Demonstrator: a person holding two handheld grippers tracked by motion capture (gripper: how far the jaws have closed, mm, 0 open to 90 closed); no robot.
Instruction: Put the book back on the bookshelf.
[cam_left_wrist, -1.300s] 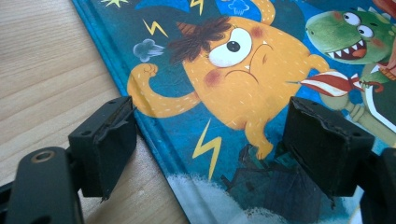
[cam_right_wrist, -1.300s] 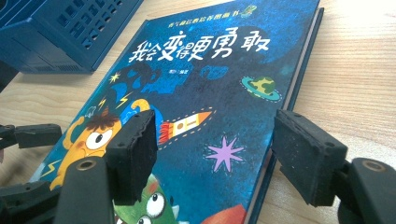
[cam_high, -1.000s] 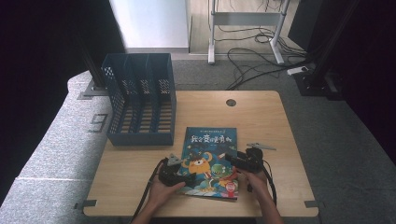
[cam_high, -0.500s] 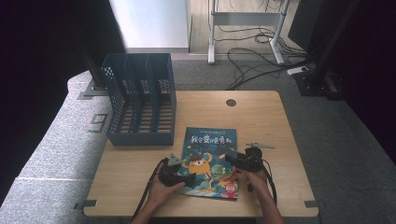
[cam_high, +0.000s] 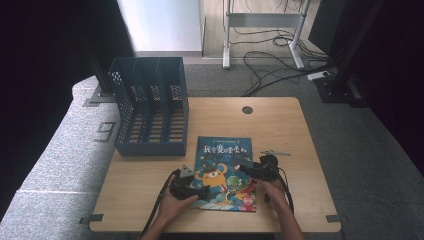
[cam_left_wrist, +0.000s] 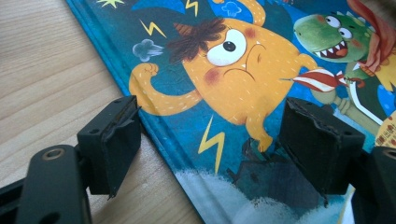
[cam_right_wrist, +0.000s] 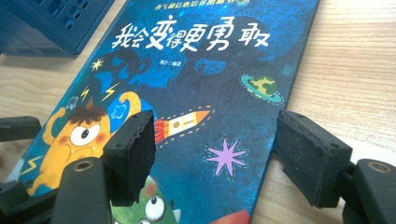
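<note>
lying flat near the front edge of the wooden table (cam_high: 300, 130), a picture book (cam_high: 224, 172) is flanked by both tools and gripped by neither. the left gripper (cam_high: 199, 191) straddles the book's left edge, jaws spread and pressing nothing. the right gripper (cam_high: 248, 171) straddles the right edge; its jaws have just been opening, pads clear of the cover. the book is judged released. a blue file rack (cam_high: 150, 107) stands well apart, rear left.
</note>
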